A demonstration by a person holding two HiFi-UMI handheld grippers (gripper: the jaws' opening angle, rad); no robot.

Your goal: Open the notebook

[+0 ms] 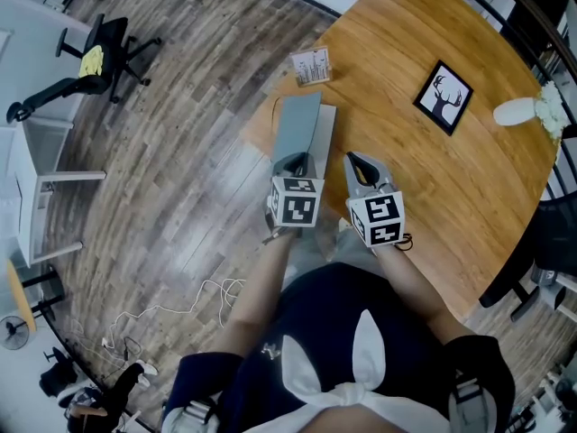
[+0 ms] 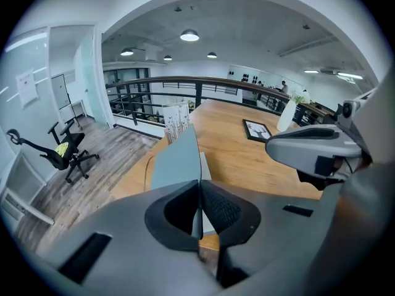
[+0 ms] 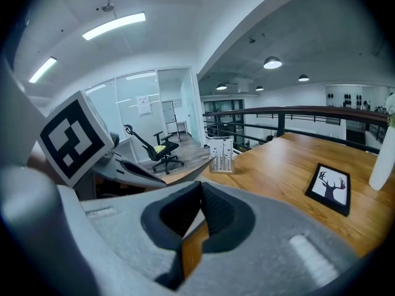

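Note:
The notebook lies at the near left edge of the round wooden table (image 1: 406,170). Its grey-blue cover (image 1: 297,124) is lifted off the white pages (image 1: 326,126). My left gripper (image 1: 293,162) is shut on the near edge of that cover. In the left gripper view the cover (image 2: 179,159) runs up and away from the left gripper's (image 2: 199,193) closed jaws, with a strip of page (image 2: 205,165) showing beside it. My right gripper (image 1: 359,162) hovers just to the right of the notebook, over the table. The right gripper (image 3: 199,190) is shut with nothing between its jaws.
A framed deer picture (image 1: 443,96) lies mid-table and a small card stand (image 1: 311,66) stands beyond the notebook. A white vase (image 1: 516,111) sits at the far right edge. An office chair (image 1: 99,57) and a white cable (image 1: 180,309) are on the wood floor to the left.

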